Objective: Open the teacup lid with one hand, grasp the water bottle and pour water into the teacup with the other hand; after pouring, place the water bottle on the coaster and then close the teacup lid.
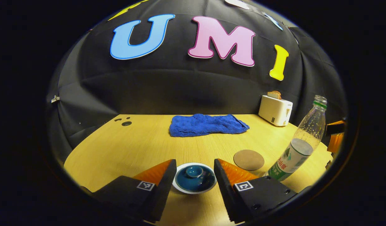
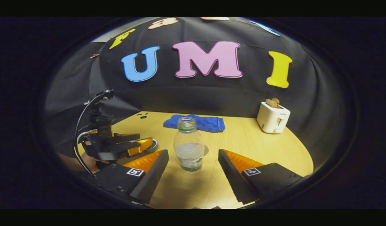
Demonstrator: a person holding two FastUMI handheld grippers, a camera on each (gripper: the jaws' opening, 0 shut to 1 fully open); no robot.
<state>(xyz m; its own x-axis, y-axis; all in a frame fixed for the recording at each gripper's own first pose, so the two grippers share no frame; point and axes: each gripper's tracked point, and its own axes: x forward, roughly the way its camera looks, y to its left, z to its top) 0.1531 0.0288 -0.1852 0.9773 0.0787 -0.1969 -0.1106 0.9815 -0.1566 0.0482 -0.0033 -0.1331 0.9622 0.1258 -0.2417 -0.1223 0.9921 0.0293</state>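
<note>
Each gripper is showing 2 wedge-shaped fingers on black bodies wearing square coded tags and screws; the left gripper (image 2: 142, 145) is trailing black and white cables.

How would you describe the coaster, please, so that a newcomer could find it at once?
Start from the wooden table and its white toaster at the far corner. Nearer the camera lies the coaster, between the lidded teacup and the water bottle. It is the only flat, brown disc there.

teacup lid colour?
Dark teal-blue glazed teacup lid with a round knob, sitting on a white-rimmed cup. Clearest in the left gripper view.
</note>
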